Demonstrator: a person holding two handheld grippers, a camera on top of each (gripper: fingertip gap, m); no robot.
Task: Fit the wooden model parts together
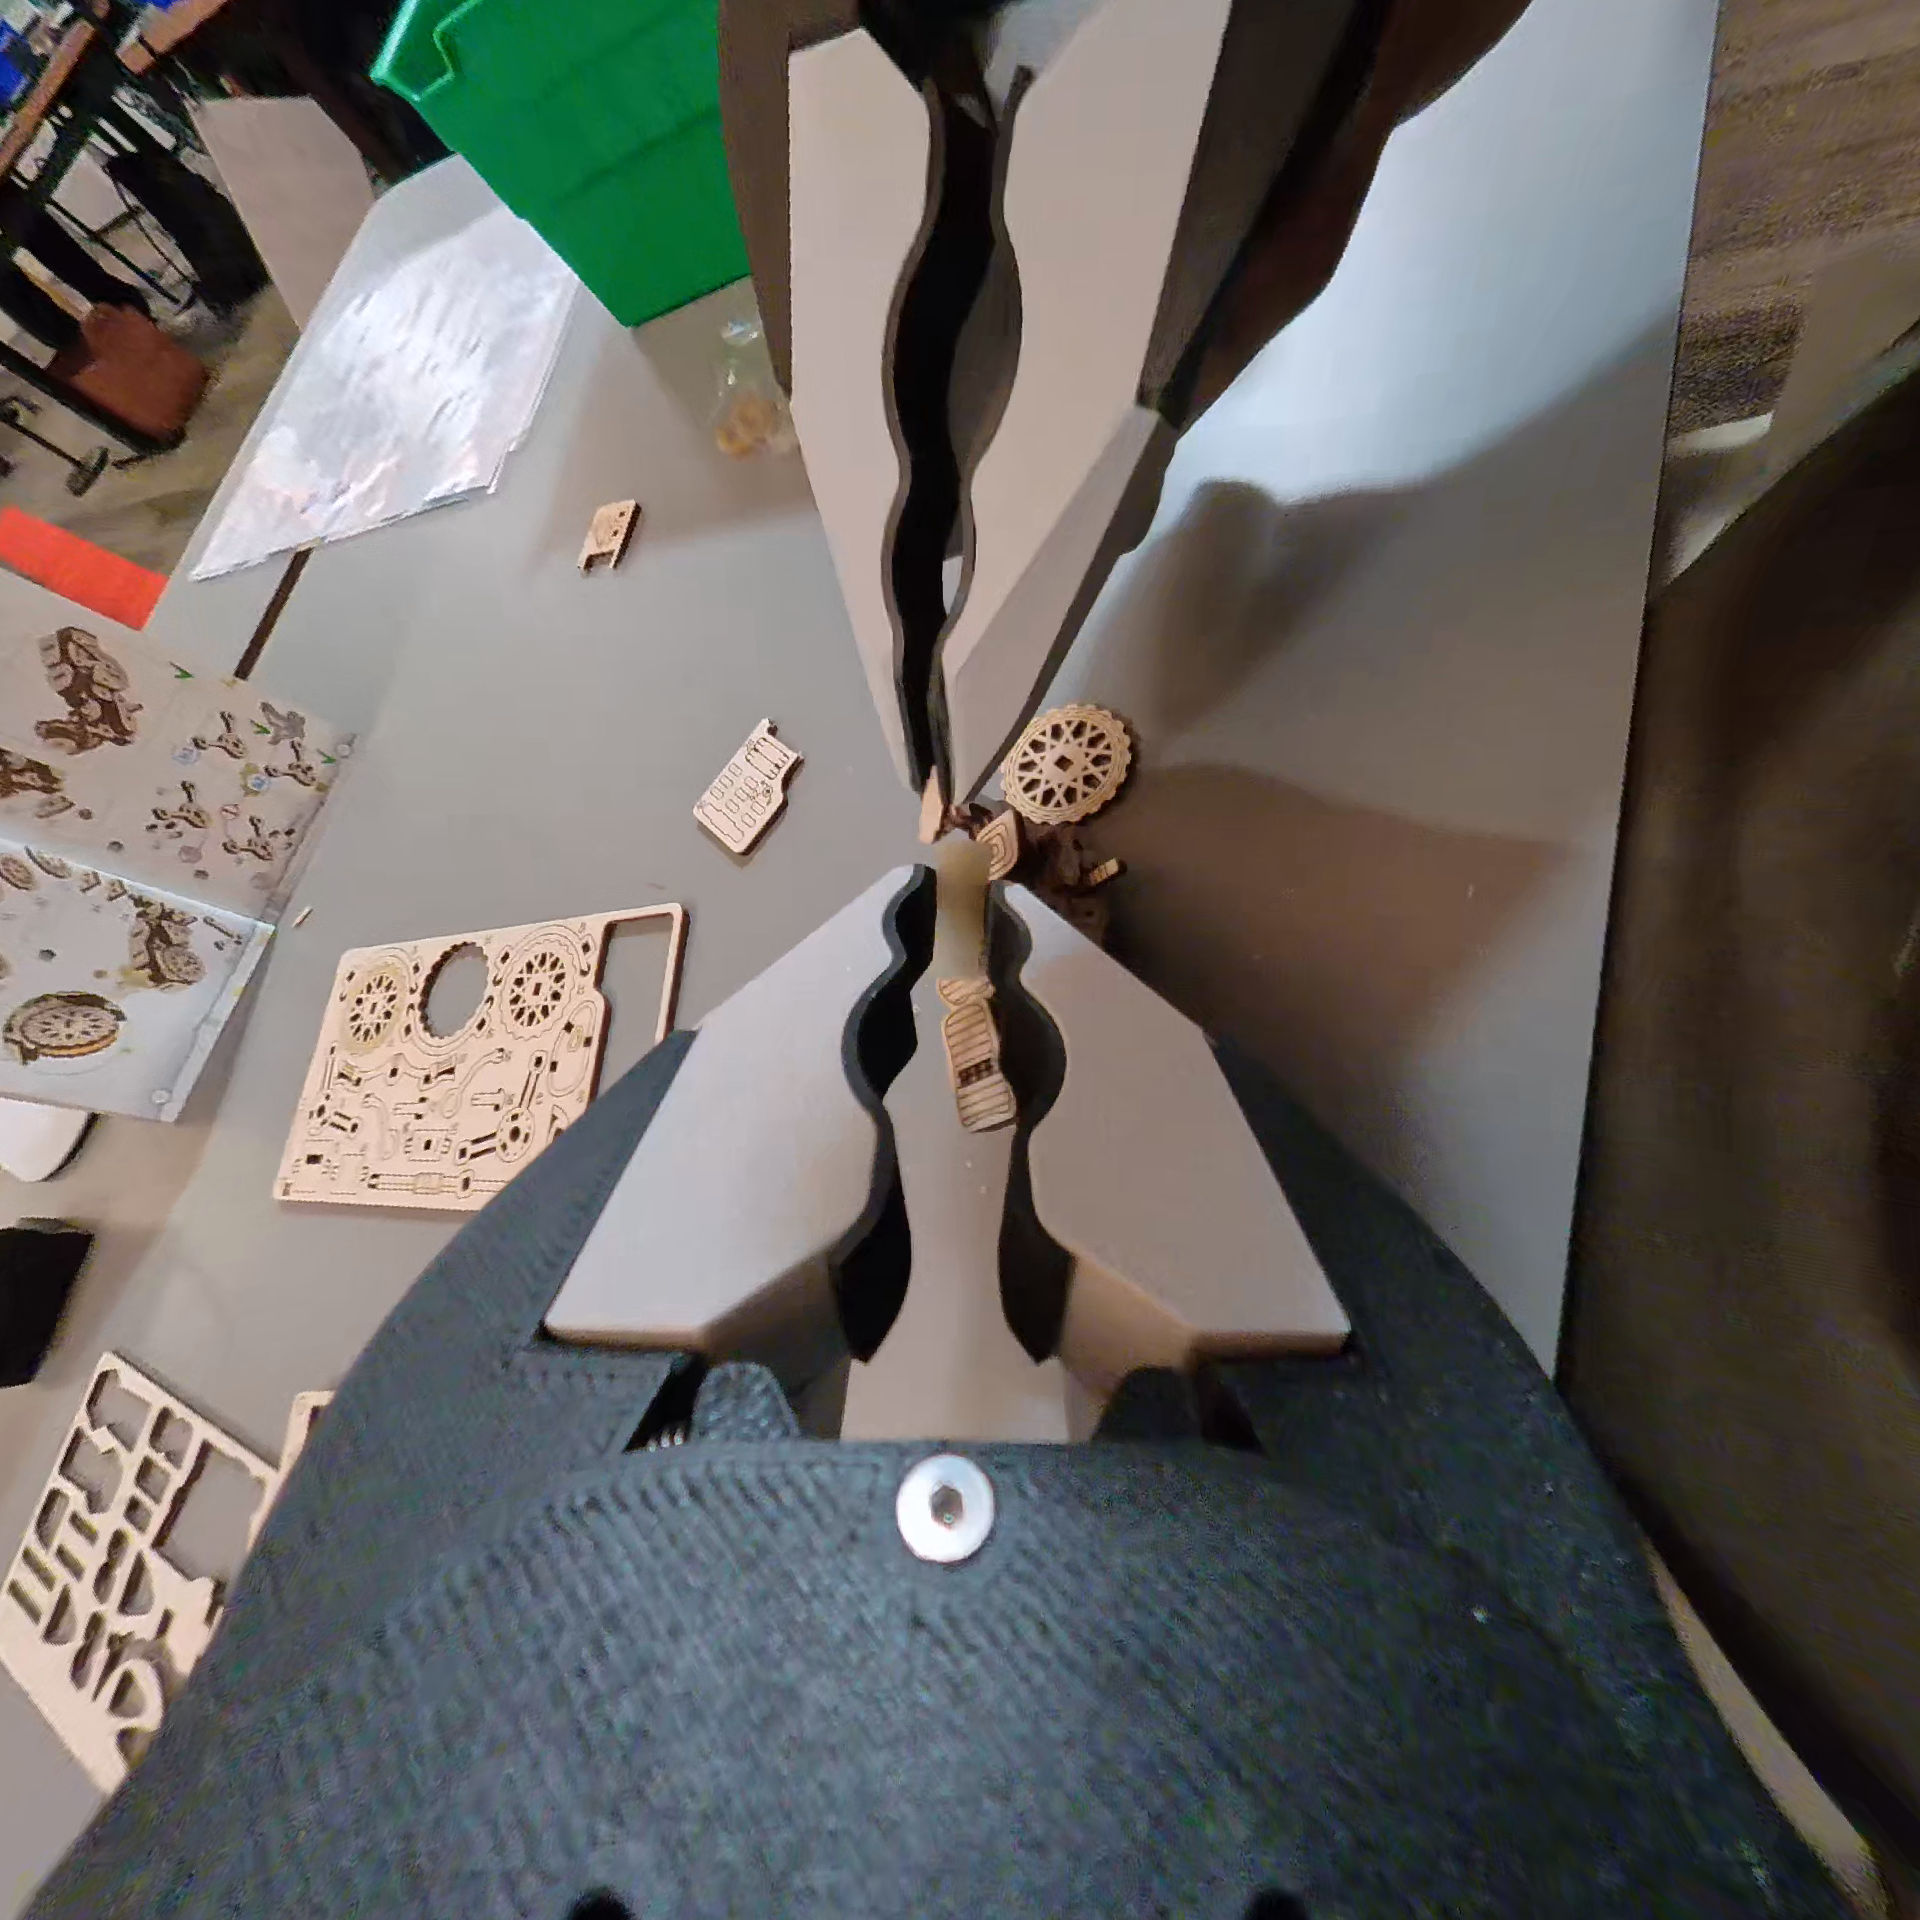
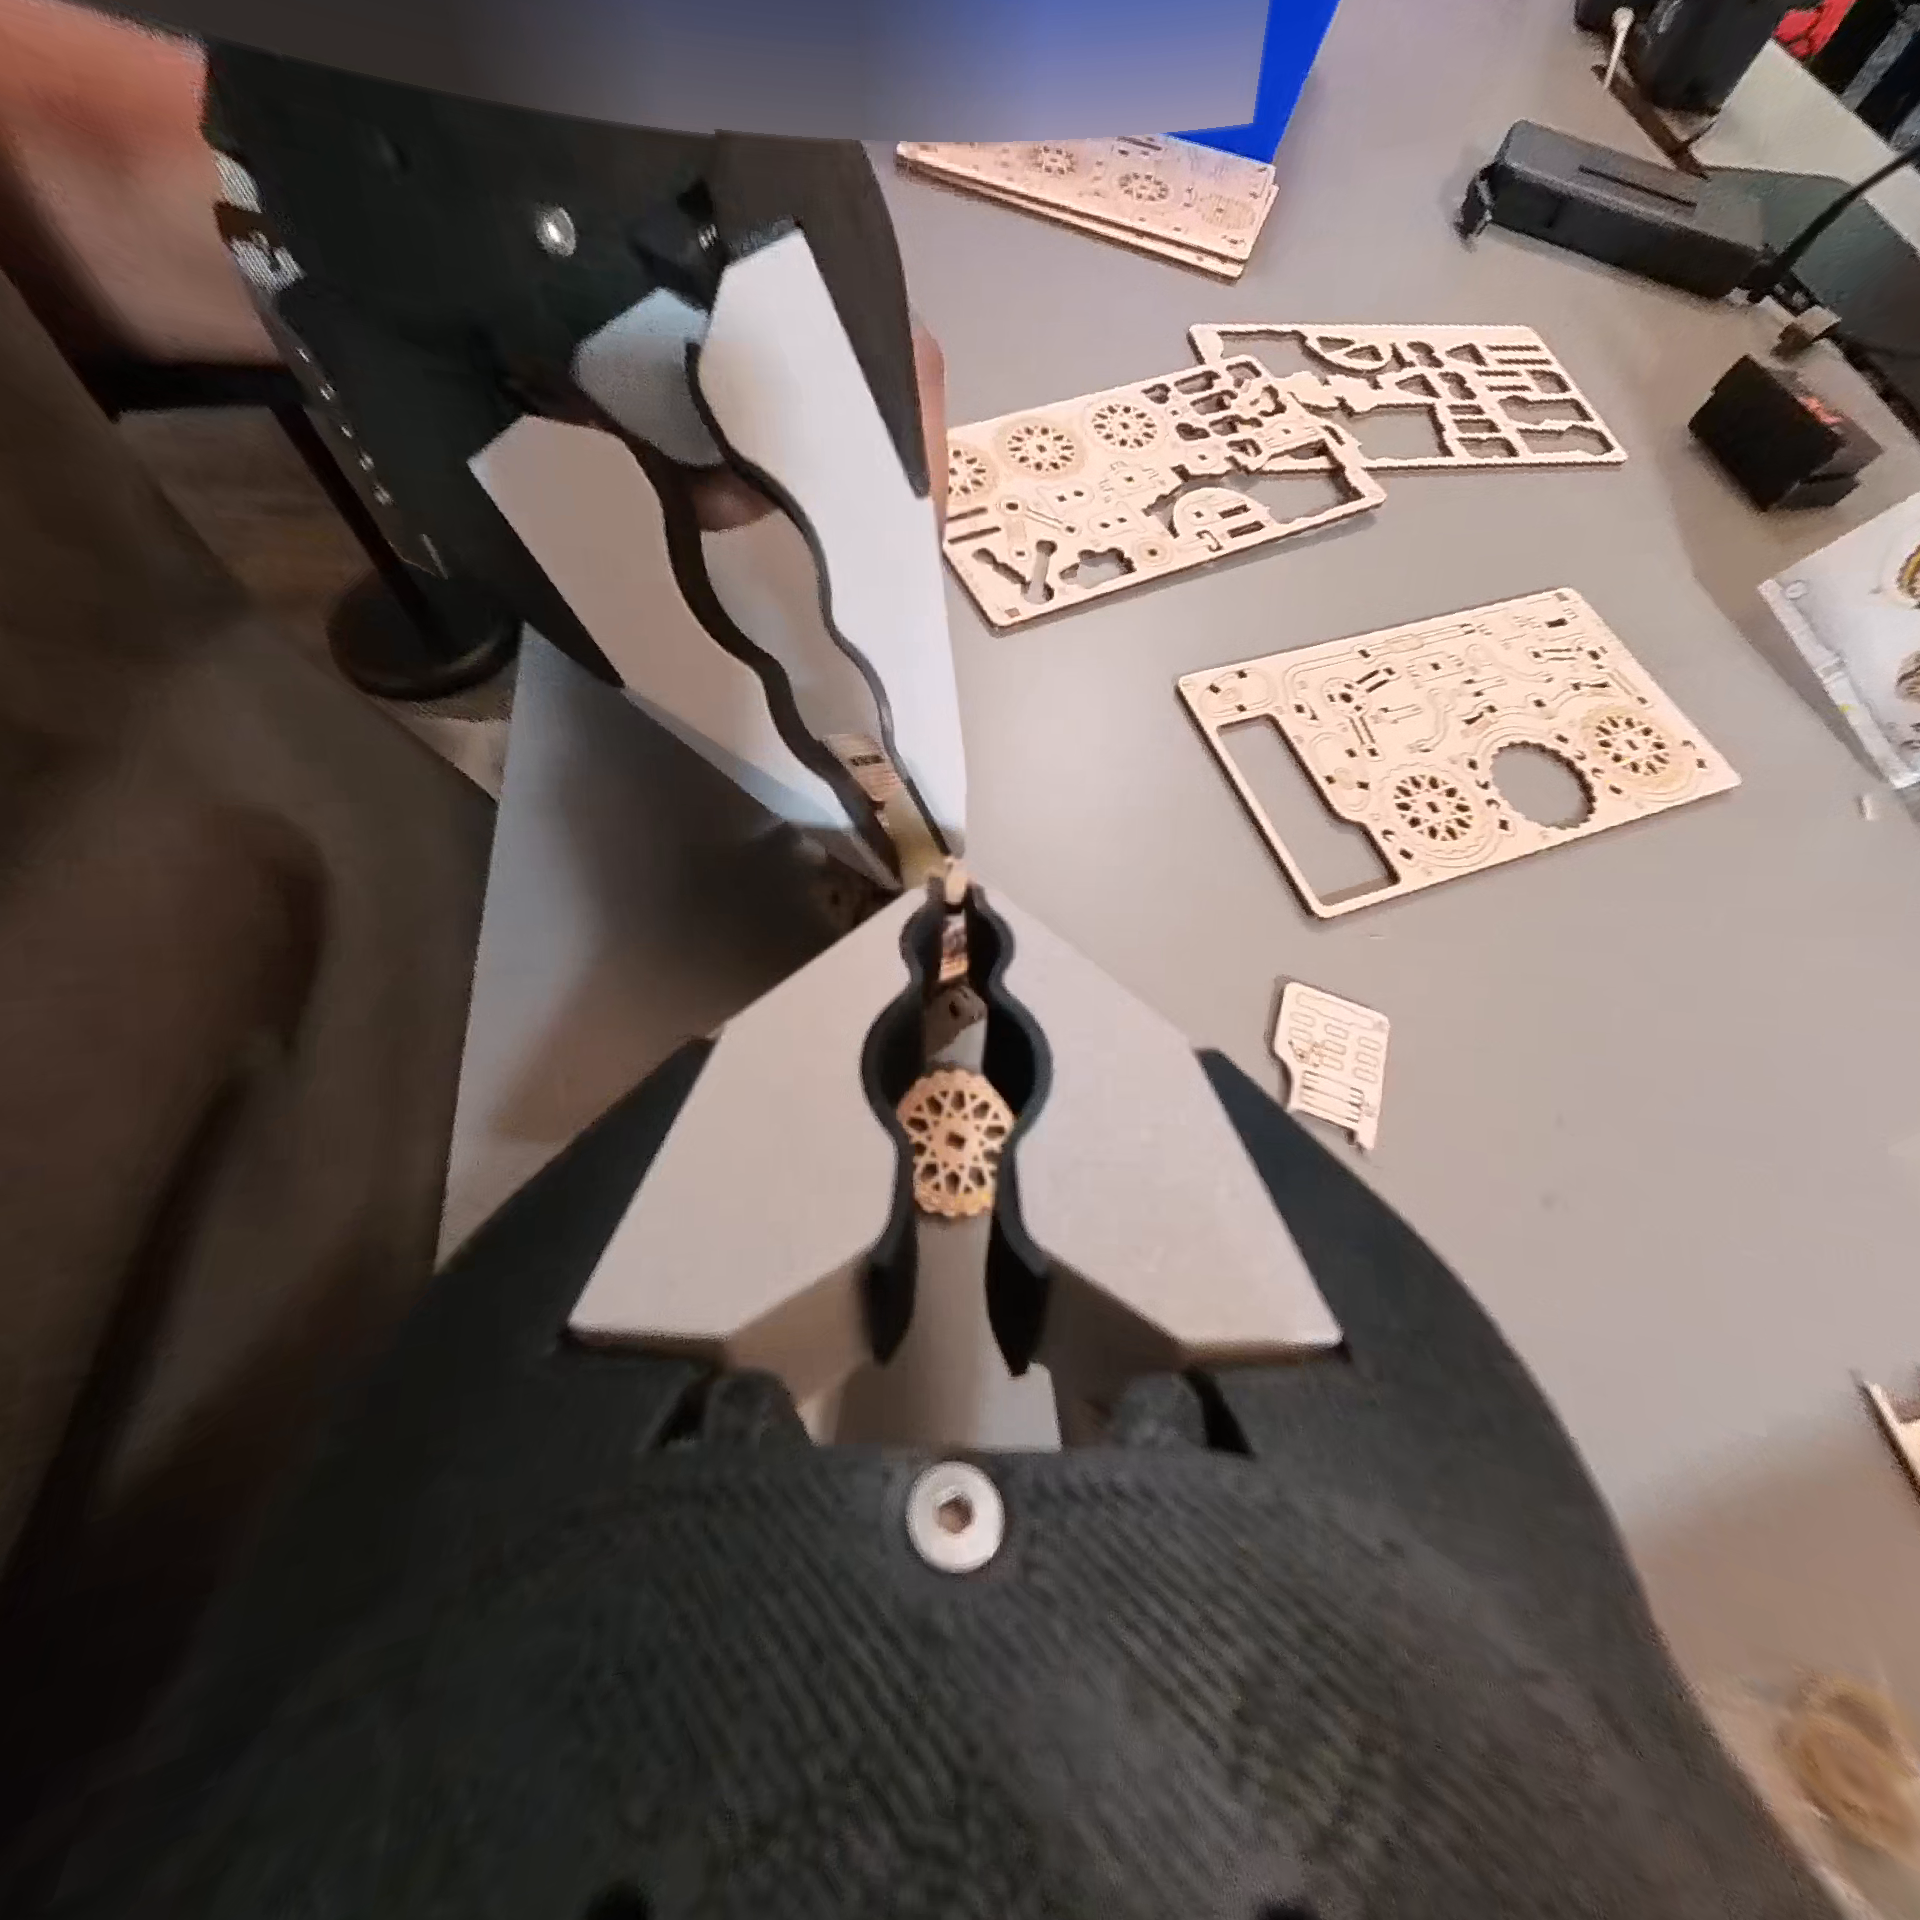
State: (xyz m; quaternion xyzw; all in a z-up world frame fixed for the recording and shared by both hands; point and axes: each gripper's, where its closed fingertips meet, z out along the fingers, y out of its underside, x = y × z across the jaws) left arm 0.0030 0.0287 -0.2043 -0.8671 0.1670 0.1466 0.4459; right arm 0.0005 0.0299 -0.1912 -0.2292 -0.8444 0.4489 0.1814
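In the left wrist view my left gripper (image 1: 958,883) is shut on a slim slotted wooden strip (image 1: 975,1049) that runs back between its fingers. My right gripper (image 1: 940,795) comes in from the top, tip to tip with it, shut on a small wooden sub-assembly with a round gear wheel (image 1: 1070,769). In the right wrist view my right gripper (image 2: 951,909) holds that sub-assembly, with the gear wheel (image 2: 956,1143) between its fingers. My left gripper (image 2: 928,844) reaches in from the upper left with the strip (image 2: 871,779). The two parts touch at the tips, above the grey table (image 1: 1351,644).
Laser-cut wooden sheets (image 2: 1455,748) (image 2: 1143,499) (image 1: 488,1049) lie on the table with small loose pieces (image 1: 748,784) (image 2: 1335,1060). Instruction pages (image 1: 135,831), a plastic bag (image 1: 405,384) and a green bin (image 1: 582,135) sit farther off. Black boxes (image 2: 1782,431) stand at the back. The table edge (image 1: 1621,727) is close by. Both grippers' tips are close together, under 4 cm apart.
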